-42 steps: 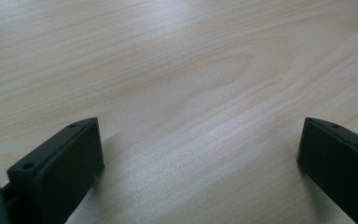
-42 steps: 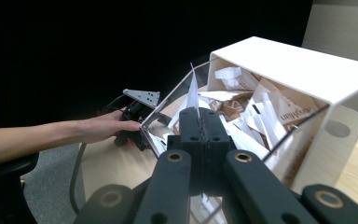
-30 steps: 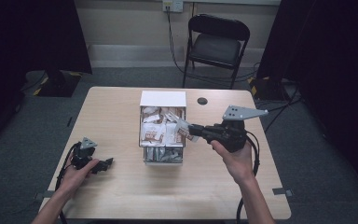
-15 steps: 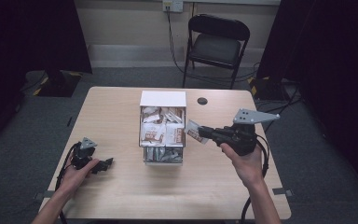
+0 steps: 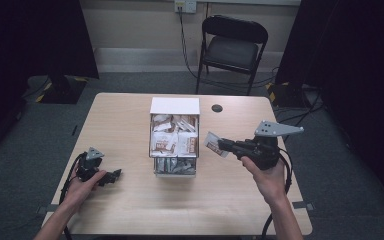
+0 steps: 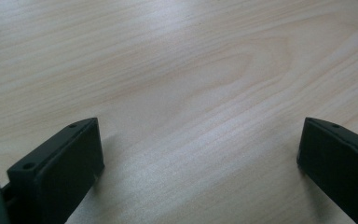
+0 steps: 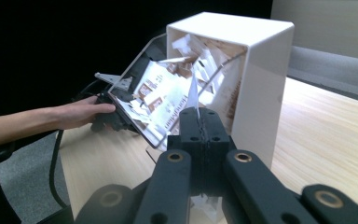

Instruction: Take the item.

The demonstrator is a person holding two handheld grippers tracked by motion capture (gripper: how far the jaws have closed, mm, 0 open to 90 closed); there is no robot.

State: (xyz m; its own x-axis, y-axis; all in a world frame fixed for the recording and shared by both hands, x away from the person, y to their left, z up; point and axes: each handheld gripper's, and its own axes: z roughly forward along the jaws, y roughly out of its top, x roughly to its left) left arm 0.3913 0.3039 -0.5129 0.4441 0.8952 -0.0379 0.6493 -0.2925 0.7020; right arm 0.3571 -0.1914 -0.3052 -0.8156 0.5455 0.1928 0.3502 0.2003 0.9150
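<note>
A white display box [image 5: 174,106] stuffed with several small snack packets [image 5: 172,140] stands at the table's centre. My right gripper [image 5: 224,145] hovers just to the right of it, shut on one white-and-brown packet [image 5: 212,142] held clear of the box. In the right gripper view the jaws are pressed together on the packet's thin edge [image 7: 193,91], with the box [image 7: 256,79] right behind. My left gripper [image 5: 112,176] rests on the table at the left. In the left gripper view its black fingers [image 6: 60,163] stand wide apart over bare wood.
The wooden table [image 5: 130,115] has a small round cable hole [image 5: 217,108] behind the box. A black folding chair [image 5: 232,50] stands beyond the far edge. Cables trail from both grippers over the table's near side.
My right gripper has drawn the packet out to the right, away from the box, and a little lower. The left hand and gripper have stayed put.
</note>
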